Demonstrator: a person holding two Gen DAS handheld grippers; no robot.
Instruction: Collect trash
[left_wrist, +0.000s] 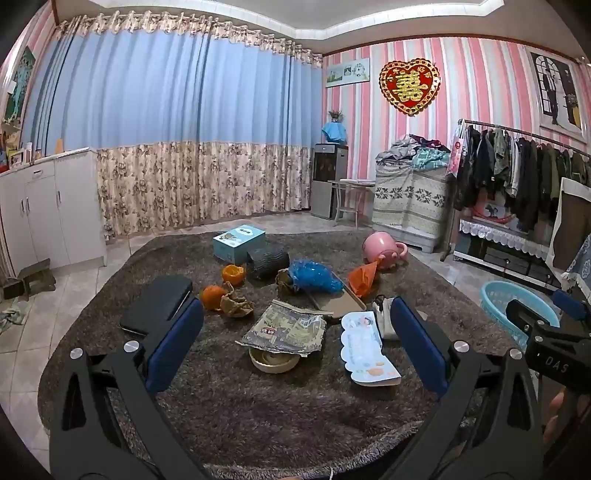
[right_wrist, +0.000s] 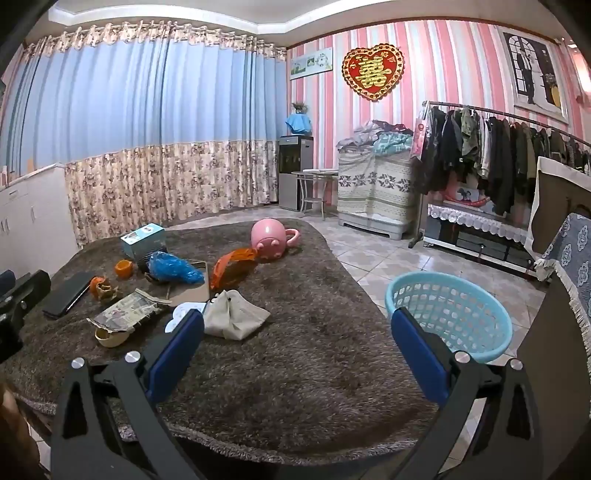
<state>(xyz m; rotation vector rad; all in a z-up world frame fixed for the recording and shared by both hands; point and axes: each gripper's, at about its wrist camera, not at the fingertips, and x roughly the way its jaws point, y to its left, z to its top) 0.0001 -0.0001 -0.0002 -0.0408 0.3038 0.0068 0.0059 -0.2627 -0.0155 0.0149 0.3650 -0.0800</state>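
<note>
Trash lies on a table covered in brown shaggy cloth (left_wrist: 258, 413): a crumpled newspaper wrapper (left_wrist: 286, 328) over a small beige bowl (left_wrist: 274, 360), orange peels (left_wrist: 233, 274), a brown paper wad (left_wrist: 236, 304), a blue plastic bag (left_wrist: 314, 275), an orange plastic bag (left_wrist: 364, 278) and a white cloth bag (right_wrist: 234, 317). A light blue basket (right_wrist: 448, 314) stands on the floor to the right. My left gripper (left_wrist: 295, 350) is open and empty, above the wrapper. My right gripper (right_wrist: 297, 354) is open and empty, near the table's right edge.
Also on the table are a black case (left_wrist: 159, 304), a teal box (left_wrist: 239, 242), a dark roll (left_wrist: 267, 262), a pink piggy cup (left_wrist: 382, 249), a flat tray (left_wrist: 340, 302) and a white card (left_wrist: 365, 345). A clothes rack (right_wrist: 498, 147) stands at right.
</note>
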